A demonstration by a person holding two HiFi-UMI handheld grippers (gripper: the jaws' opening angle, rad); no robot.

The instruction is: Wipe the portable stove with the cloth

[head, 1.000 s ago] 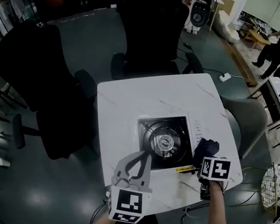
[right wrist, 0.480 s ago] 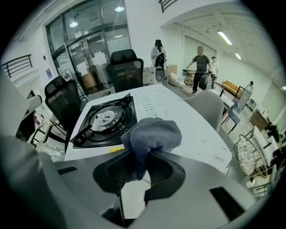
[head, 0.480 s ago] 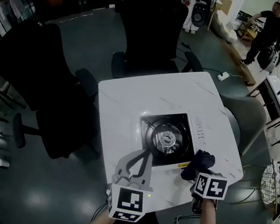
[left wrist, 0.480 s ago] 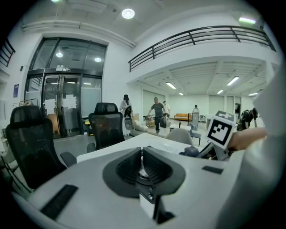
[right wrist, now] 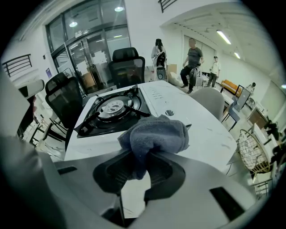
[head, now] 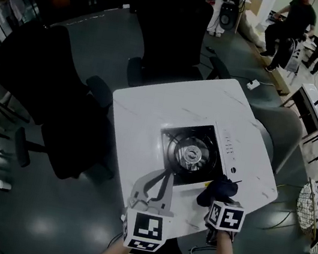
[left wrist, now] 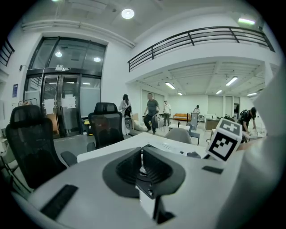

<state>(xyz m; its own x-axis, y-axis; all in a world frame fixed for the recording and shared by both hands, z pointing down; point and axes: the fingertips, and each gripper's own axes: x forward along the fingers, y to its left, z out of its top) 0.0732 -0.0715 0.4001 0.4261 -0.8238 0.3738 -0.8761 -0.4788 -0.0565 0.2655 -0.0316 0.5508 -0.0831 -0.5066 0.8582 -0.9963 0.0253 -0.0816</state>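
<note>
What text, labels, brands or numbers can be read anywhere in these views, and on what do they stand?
No text can be read in any view.
Printed marks on the control panel of the portable stove: too small to read.
Sign above the glass doors: too small and blurred.
Left marker cube and right marker cube: black-and-white square patterns only, no letters or numbers.

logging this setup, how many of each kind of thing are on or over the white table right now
portable stove: 1
cloth: 1
grippers: 2 (left gripper shut and empty, right gripper shut on the cloth)
total: 4
</note>
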